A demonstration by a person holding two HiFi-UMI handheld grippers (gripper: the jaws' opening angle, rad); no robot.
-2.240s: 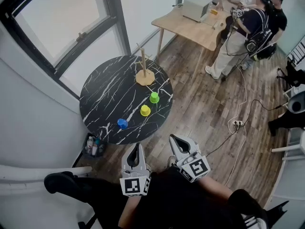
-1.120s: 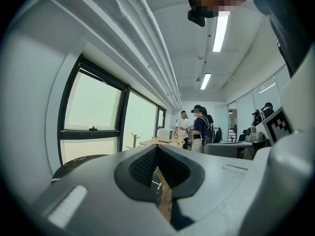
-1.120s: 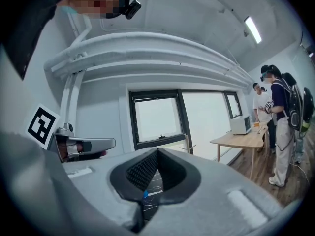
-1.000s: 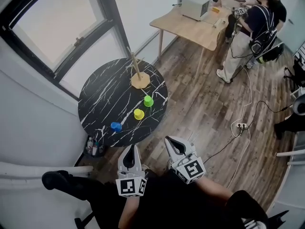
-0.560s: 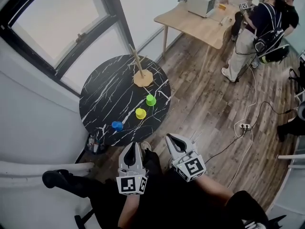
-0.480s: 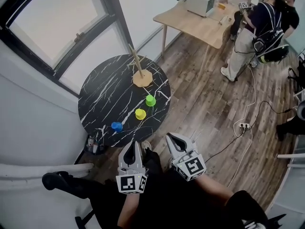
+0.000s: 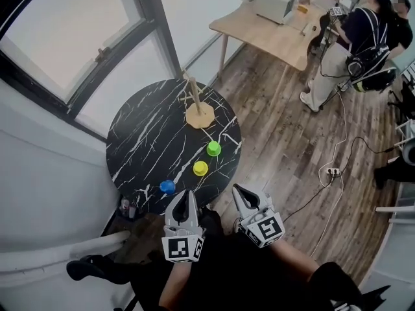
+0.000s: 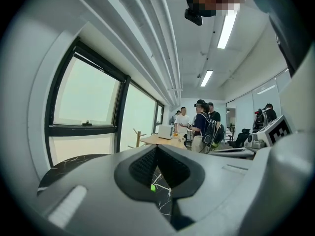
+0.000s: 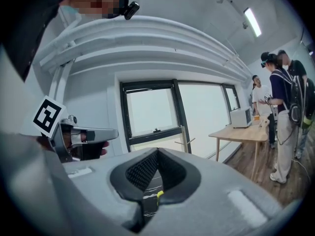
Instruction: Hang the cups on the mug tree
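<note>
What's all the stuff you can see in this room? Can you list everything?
window: one, dark-framed, left wall
round table: one, black marble, by the window
mug tree: one, wooden, on the round table, bare
green cup: one, green, nearest the mug tree
yellow cup: one, yellow, between the other cups
blue cup: one, blue, by the table's near edge
wooden table: one, pale, far right
white box: one, white, on the wooden table
people: about three, by the wooden table
power strip: one, white, on the floor
left gripper: one, grey, shut, empty
right gripper: one, grey, shut, empty
</note>
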